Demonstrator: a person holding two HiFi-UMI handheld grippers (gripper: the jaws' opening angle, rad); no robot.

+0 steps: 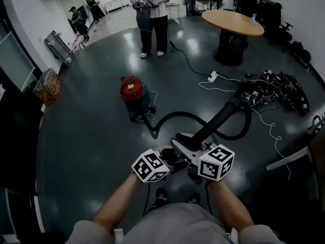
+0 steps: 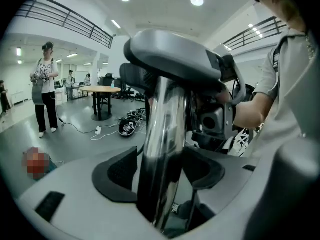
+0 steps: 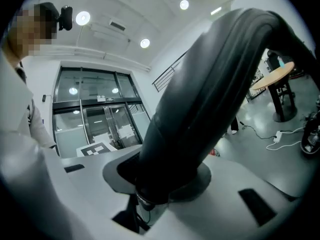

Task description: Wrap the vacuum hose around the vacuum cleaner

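Note:
A red vacuum cleaner (image 1: 133, 91) stands on the dark floor ahead. Its black hose (image 1: 172, 117) loops across the floor and rises into a thick black cuff (image 1: 219, 118) joined to a chrome tube (image 2: 162, 149). In the left gripper view, that tube stands upright between the pads of my left gripper (image 2: 160, 176), with a thin gap beside the left pad (image 2: 117, 176). My right gripper (image 3: 162, 176) is shut on the black cuff (image 3: 210, 99) where it meets the tube. Both grippers sit close together, just in front of my feet (image 1: 161, 194).
A person (image 1: 151, 14) stands beyond the vacuum cleaner. At the back right is a round wooden table (image 1: 233, 22). A power strip (image 1: 213, 77), white cables and a heap of black gear (image 1: 274, 88) lie on the floor to the right. A cart (image 1: 58, 44) stands far left.

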